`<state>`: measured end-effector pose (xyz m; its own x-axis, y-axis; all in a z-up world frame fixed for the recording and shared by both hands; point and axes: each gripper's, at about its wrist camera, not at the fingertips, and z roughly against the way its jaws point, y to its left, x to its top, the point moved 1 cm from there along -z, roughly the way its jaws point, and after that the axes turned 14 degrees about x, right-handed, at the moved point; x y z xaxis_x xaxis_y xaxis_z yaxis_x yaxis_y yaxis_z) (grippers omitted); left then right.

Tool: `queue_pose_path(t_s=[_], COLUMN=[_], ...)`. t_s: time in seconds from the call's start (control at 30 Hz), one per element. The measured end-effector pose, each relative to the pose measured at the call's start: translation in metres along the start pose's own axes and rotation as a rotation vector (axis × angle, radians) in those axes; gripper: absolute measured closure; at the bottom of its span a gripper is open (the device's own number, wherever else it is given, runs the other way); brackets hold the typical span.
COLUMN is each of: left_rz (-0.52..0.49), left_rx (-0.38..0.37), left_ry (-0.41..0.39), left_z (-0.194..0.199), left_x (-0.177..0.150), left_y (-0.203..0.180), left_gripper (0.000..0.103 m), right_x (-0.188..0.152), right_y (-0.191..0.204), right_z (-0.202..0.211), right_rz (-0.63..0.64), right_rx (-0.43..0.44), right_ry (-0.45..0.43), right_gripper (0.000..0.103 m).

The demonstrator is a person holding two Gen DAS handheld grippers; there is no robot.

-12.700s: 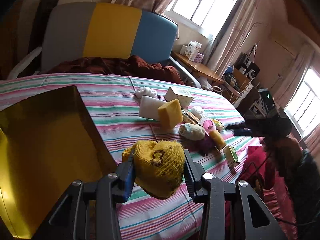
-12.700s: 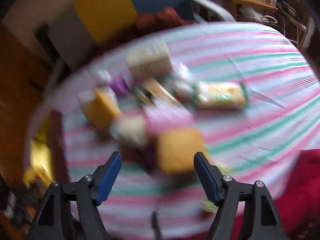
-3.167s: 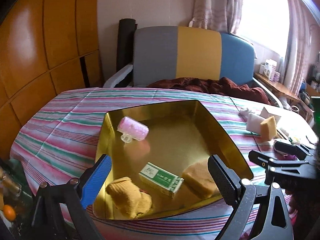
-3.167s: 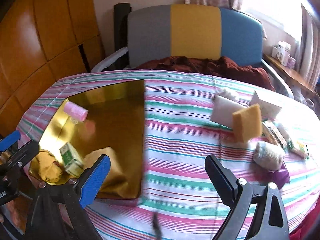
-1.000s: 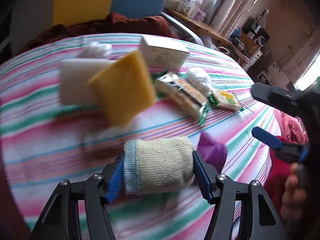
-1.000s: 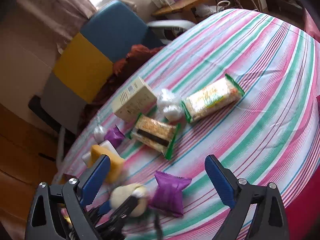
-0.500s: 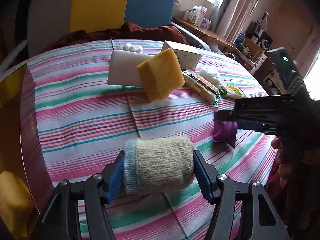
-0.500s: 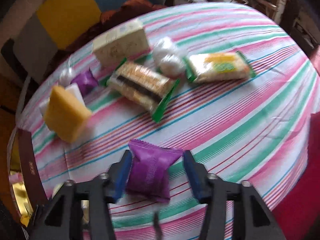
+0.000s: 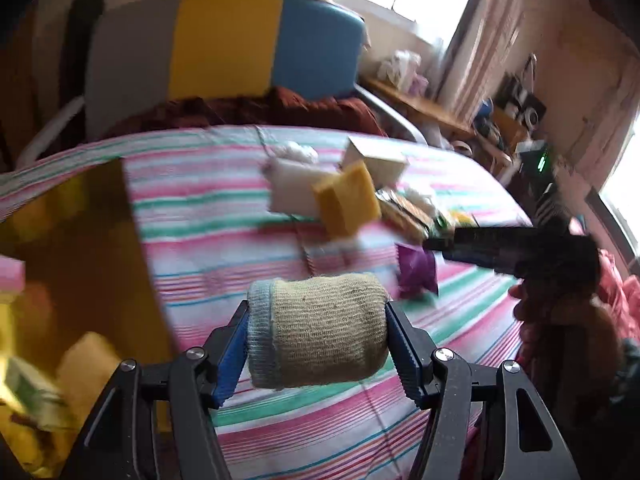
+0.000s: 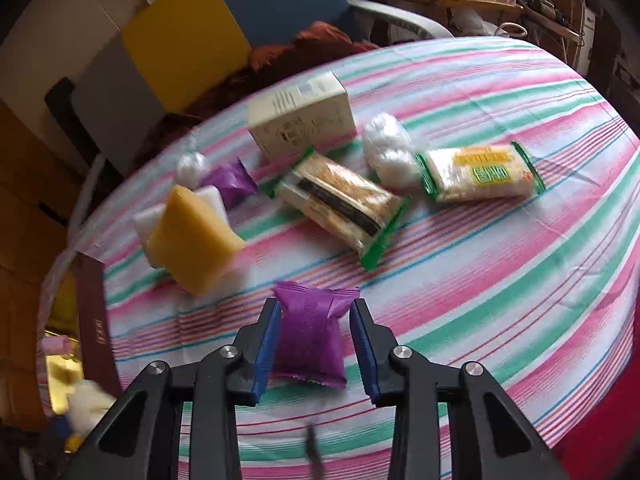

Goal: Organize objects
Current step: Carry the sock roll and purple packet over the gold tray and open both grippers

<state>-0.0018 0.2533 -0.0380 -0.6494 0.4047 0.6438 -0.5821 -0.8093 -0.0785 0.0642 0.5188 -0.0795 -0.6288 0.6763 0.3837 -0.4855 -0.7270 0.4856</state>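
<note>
At the bottom centre of the left wrist view, the left gripper [image 9: 318,344] is clamped on a rolled beige knitted sock with a pale blue cuff [image 9: 316,330], exactly as it was half a second ago, but the roll now hangs closer to the gold metal tray [image 9: 80,248], which fills the lower left of that frame with a yellow sponge block [image 9: 86,360] inside. In the right wrist view the right gripper [image 10: 314,346] has closed on a purple crinkled foil snack packet [image 10: 312,332] at lower centre; half a second back its jaws only flanked it.

Beyond the packet, on the pink and green striped tablecloth [image 10: 500,280], a yellow sponge [image 10: 194,240] leans against a white foam block [image 10: 210,200] at centre left. Further on lie a green-edged biscuit pack [image 10: 342,208], a second purple packet [image 10: 230,180] and, at the right, a green-edged rice cracker pack [image 10: 480,176], with a cream cardboard box [image 10: 302,118] behind.

Only the left view shows the right gripper from outside, a dark bar at centre right. Only the right view shows that second purple packet.
</note>
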Motion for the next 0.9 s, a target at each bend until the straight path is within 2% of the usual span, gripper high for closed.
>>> queue_pose_path(t_s=[0.07,0.2,0.23,0.47,0.53,0.6,0.7,0.8,0.9], left_rz=[0.034,0.072,0.08,0.1,0.108,0.125,0.152,0.188,0.231], left_rx=[0.002,0.003,-0.001,0.002,0.007,0.012,0.04,0.088,0.148], left_ry=[-0.014,-0.017,-0.017,-0.048,-0.055,-0.062,-0.081,-0.102,-0.113], left_z=[0.008,0.015,0.017,0.036,0.039,0.043,0.053,0.063,0.069], left_x=[0.002,-0.001,-0.002,-0.01,-0.01,-0.011,-0.013,-0.015,-0.018], left_y=[0.013,0.029,0.032,0.048,0.053,0.061,0.079,0.104,0.137], left_gripper=[0.039,0.039,0.039,0.038,0.038,0.038,0.038,0.038,0.038], right_x=[0.004,0.001,0.0,0.003,0.001,-0.001,-0.003,-0.007,-0.015], right_y=[0.002,-0.001,0.001,0.003,0.008,0.013,0.017,0.026,0.043], right_z=[-0.008,-0.013,-0.016,-0.036,-0.041,-0.04,-0.033,-0.014,0.003], right_rz=[-0.017,-0.041,-0.044,0.003,0.051,0.082,0.091,0.101,0.118], right_rx=[-0.005,0.019,0.017,-0.081,-0.124,-0.132,-0.097,-0.018,0.068], right_ry=[0.016,0.043,0.056,0.105,0.105,0.099,0.072,0.009,-0.016], right_gripper=[0.067,0.033,0.031,0.033,0.064,0.065,0.065,0.065,0.065])
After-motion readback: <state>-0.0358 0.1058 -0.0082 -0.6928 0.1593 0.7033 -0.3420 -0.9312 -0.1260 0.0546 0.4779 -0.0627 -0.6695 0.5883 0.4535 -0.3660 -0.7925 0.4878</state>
